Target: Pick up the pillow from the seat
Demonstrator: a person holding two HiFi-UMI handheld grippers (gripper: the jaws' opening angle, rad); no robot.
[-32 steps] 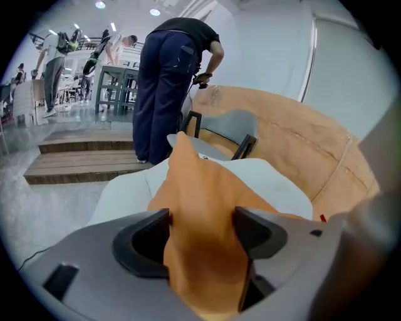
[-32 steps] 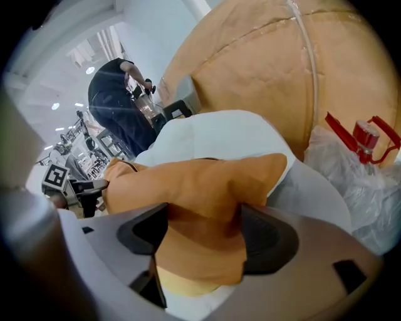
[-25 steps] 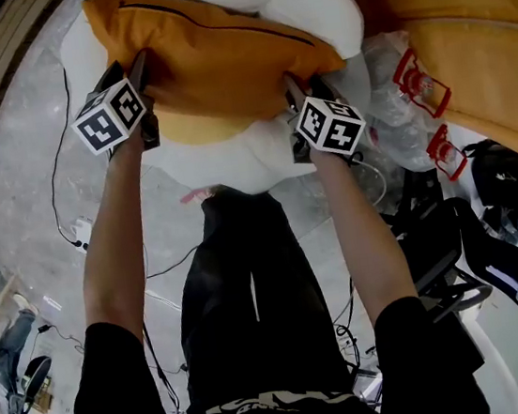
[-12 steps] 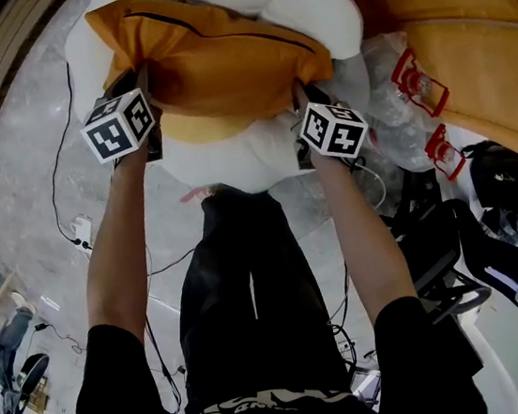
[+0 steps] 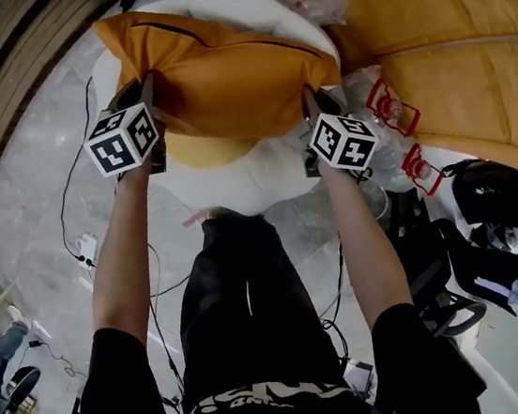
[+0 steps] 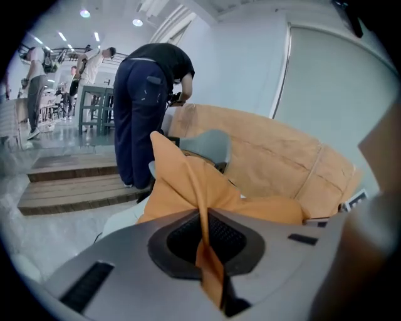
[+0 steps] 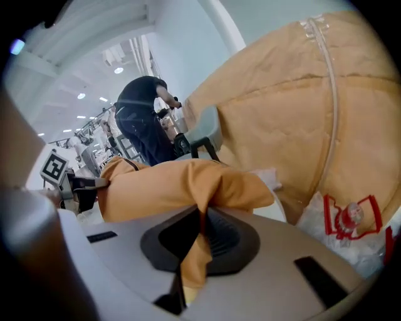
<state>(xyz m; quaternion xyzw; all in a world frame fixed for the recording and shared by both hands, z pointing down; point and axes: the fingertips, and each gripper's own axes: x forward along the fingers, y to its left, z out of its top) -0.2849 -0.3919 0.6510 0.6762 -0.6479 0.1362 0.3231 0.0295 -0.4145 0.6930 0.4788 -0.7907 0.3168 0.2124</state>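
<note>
"Got hold of it?"
"Yes. My left tongs (image 6: pixel 203 237) and right tongs (image 7: pixel 198 237) have just closed, each pinching a near corner of the orange pillow (image 5: pixel 223 75)."
"Still lying flat?"
"No. A second ago it was; now it's lifted above the white seat's (image 5: pixel 268 167) front edge."

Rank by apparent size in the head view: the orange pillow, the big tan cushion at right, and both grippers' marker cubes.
Largest: tan cushion, though the frame cuts it.
Then: orange pillow.
Smallest: left marker cube and right marker cube, alike, and nearer the camera.
</note>
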